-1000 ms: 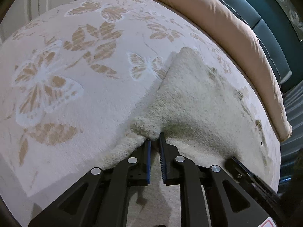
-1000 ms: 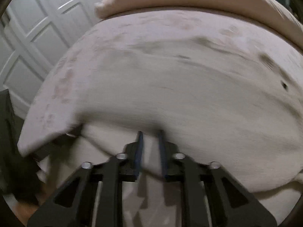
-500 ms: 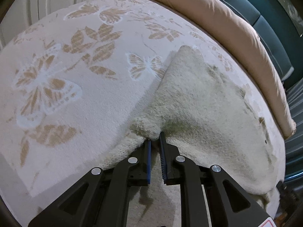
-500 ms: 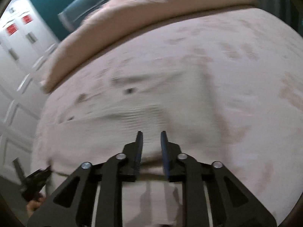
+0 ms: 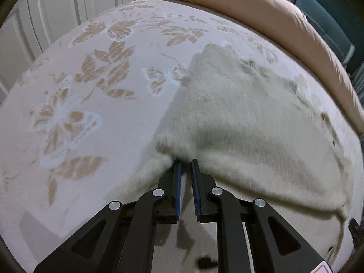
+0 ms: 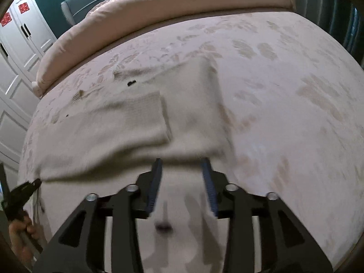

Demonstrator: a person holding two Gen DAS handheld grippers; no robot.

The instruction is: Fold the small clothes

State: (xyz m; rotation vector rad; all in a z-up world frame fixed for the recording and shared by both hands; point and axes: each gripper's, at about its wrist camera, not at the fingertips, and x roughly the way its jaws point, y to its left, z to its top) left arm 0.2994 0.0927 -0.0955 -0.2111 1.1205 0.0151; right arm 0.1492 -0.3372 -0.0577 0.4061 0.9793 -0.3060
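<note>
The fuzzy cream knit garment (image 5: 250, 122) lies spread on the butterfly-print bed cover (image 5: 86, 104), near edge lifted. Left tongs (image 5: 186, 162) are clamped on its edge; right tongs (image 6: 181, 162) are apart w/ nothing between them, just under the hem. Folding looks barely begun, tho blur hides detail; most folds remain.

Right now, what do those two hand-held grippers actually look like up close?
Both look alike. The left hand-held gripper and right hand-held gripper have matte black angular frames with triangular cut-outs, round silver bolt heads, and two narrow fingers lined with ribbed blue pads. No cables show.
</note>
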